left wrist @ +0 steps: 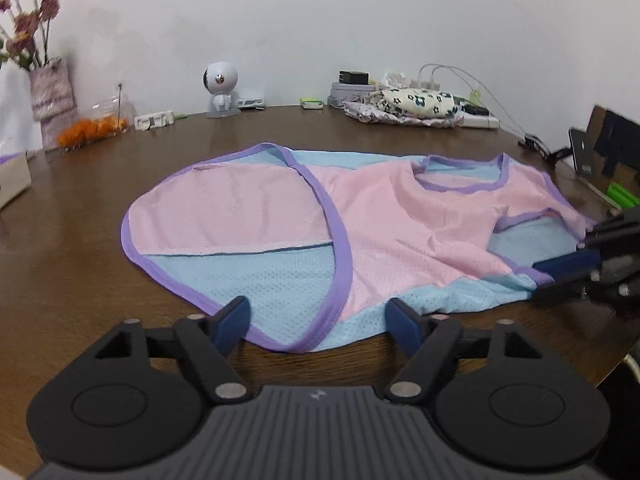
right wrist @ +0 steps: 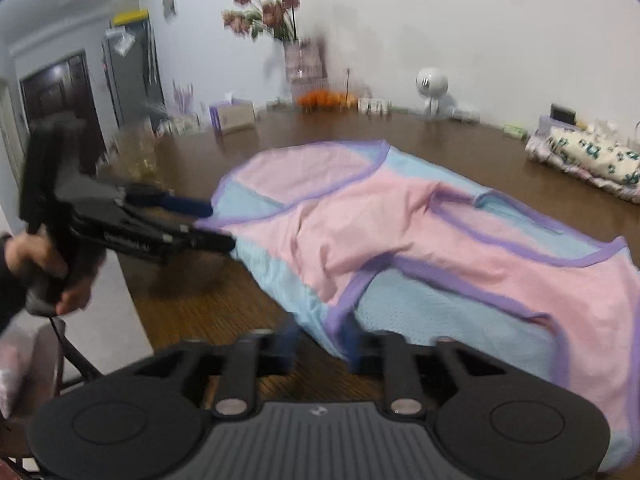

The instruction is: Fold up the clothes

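Where the vase stands: at about 10 o'clock on the brown surface [left wrist: 80, 240], a vase of pink flowers [left wrist: 52, 88] against the white wall.
Orange items: a clear tub of orange pieces [left wrist: 96, 124], just right of the vase.
White figure: a small round-headed white figure [left wrist: 220, 88] at about 11 o'clock, at the back edge.
Left gripper [left wrist: 318, 312]: at 6 o'clock, low over the near edge of the garment; its jaws stand wide apart, the purple-trimmed hem lies in the gap, and neither pad presses on it.
Left hand [right wrist: 60, 272]: seen from the right wrist at 9 o'clock, wrapped round the handle of that gripper.
Garment [left wrist: 400, 216]: a pink and light-blue mesh vest with purple binding, spread across the middle of the surface, its left part folded over so a pink panel lies on blue; the neckline sits toward 2 o'clock.
Cloth pile: folded patterned cloth [left wrist: 412, 108] at 1 o'clock by the wall, well apart from the garment.
Right gripper [left wrist: 580, 260]: at 3 o'clock, at the garment's right edge; jaws only narrowly parted with a purple-edged corner between them, but blur hides whether they pinch it.
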{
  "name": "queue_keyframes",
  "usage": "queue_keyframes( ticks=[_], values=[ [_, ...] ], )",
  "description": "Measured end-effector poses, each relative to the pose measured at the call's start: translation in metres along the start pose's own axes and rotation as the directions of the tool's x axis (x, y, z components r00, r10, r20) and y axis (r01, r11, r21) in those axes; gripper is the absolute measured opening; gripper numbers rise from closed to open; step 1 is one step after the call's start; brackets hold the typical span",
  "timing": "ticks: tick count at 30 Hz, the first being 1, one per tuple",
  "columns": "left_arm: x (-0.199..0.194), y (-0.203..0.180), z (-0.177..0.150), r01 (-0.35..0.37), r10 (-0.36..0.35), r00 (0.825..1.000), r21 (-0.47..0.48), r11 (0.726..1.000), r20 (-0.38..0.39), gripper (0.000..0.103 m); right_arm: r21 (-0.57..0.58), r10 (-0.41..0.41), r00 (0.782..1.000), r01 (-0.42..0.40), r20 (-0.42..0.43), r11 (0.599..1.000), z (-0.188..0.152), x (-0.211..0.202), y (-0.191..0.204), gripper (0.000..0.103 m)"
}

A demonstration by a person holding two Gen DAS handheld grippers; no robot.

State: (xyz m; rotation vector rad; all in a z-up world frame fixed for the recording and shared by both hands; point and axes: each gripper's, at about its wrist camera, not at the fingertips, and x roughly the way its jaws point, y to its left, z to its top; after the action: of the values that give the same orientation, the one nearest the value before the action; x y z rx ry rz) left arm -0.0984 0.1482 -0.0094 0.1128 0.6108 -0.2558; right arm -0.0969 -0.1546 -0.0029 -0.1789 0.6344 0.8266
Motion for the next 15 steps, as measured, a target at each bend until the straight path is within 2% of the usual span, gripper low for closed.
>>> queue_keyframes(
  ticks=[5, 8, 10, 11, 12, 13, 15],
  values=[
    [-0.017, 0.001, -0.012, 0.047, -0.047, 0.999, 0.019, 0.999, -0.006, 0.063, 0.035, -0.020, 0.999, 0.021, -0.029, 0.999, -0.014, -0.025, -0.011, 0.006],
    [-0.031, -0.003, -0.013, 0.091, -0.090, 0.996, 0.046, 0.995, -0.028, 0.061, 0.094, -0.020, 0.999, 0.024, -0.050, 0.995, -0.022, -0.043, -0.022, 0.008],
    [-0.039, -0.007, -0.015, 0.130, -0.132, 0.991, 0.093, 0.987, 0.020, 0.072, 0.092, -0.012, 0.999, 0.016, -0.045, 0.996, -0.027, -0.057, -0.023, 0.022],
    [-0.043, -0.010, -0.017, 0.148, -0.155, 0.987, 0.118, 0.982, 0.048, 0.082, 0.071, -0.031, 0.999, 0.031, -0.009, 0.997, -0.029, -0.063, -0.021, 0.044],
    [-0.041, -0.010, -0.016, 0.164, -0.173, 0.984, 0.138, 0.977, 0.052, 0.084, 0.051, -0.048, 0.998, 0.047, 0.028, 0.998, -0.030, -0.069, -0.019, 0.061],
    [-0.036, -0.009, -0.013, 0.179, -0.186, 0.982, 0.154, 0.972, 0.034, 0.084, 0.040, -0.052, 0.997, 0.050, 0.052, 0.998, -0.030, -0.071, -0.018, 0.062],
    [-0.022, -0.004, -0.009, 0.201, -0.203, 0.979, 0.171, 0.964, -0.006, 0.082, 0.032, -0.008, 0.999, 0.006, 0.054, 0.999, -0.027, -0.064, -0.019, 0.061]
  ],
)
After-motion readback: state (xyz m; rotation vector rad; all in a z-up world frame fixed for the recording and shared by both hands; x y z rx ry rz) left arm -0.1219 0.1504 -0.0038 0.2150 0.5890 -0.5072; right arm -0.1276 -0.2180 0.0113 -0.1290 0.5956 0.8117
